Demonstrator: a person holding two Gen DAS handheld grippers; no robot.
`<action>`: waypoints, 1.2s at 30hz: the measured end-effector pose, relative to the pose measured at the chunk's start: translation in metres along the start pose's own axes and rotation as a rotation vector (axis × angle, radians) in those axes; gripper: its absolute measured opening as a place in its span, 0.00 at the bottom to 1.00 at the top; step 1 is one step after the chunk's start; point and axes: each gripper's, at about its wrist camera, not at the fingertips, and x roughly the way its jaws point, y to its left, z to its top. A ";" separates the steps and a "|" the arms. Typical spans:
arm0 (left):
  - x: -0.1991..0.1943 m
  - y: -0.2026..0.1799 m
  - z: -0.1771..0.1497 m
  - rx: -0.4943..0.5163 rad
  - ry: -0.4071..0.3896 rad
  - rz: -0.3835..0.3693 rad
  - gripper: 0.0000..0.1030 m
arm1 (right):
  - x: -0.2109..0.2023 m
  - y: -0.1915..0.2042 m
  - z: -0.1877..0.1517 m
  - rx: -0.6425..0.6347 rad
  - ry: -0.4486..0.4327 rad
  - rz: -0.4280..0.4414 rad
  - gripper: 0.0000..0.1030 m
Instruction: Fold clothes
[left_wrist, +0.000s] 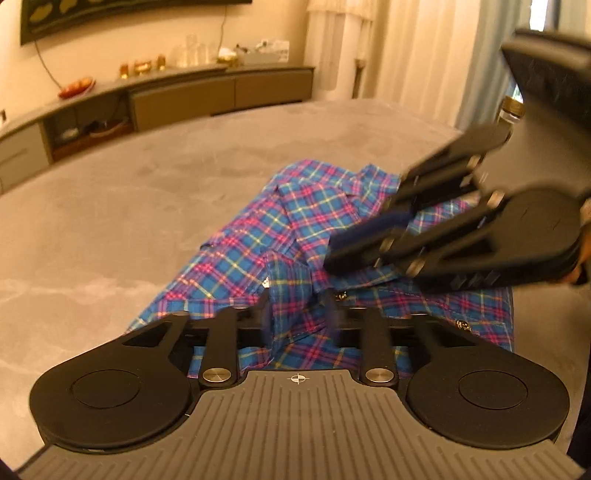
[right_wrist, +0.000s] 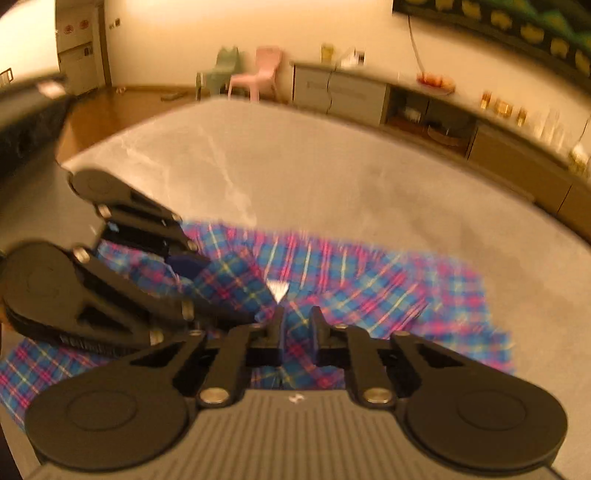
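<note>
One grey table (left_wrist: 147, 206) filled most of both views, and one plaid shirt (left_wrist: 258, 240) lay crumpled on its near part, close to the edge by the person. Its blue, pink and yellow check ran as a long band across the table in the right wrist view, from the lower left corner to the right; in the left wrist view the bunched cloth stretched from the near right away toward the table's middle. Which end was collar and which hem could not be told for the creases and blur, though a white label (right_wrist: 277, 288) showed near the middle.

Two tools were at work. The left tool (left_wrist: 300, 314) had its fingers clamped on a raised fold of the shirt. The right tool (right_wrist: 297, 326) likewise stood with cloth pinched between its nearly closed fingers. Each crossed the other's view and hid part of the shirt.

Beyond the table ran one long low sideboard (left_wrist: 207, 88) with glassware and a fruit bowl (left_wrist: 75, 86); two small chairs (right_wrist: 255, 74), pink and green, stood by the wall.
</note>
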 end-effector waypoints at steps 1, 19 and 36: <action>0.000 0.001 0.002 -0.011 -0.006 0.020 0.00 | 0.006 -0.001 -0.004 0.005 0.021 0.002 0.10; -0.022 0.007 0.014 -0.105 -0.098 0.028 0.00 | 0.011 0.025 -0.001 -0.120 0.039 -0.077 0.03; 0.001 -0.069 -0.025 0.379 0.021 0.024 0.10 | -0.043 -0.014 0.012 0.103 -0.049 0.075 0.19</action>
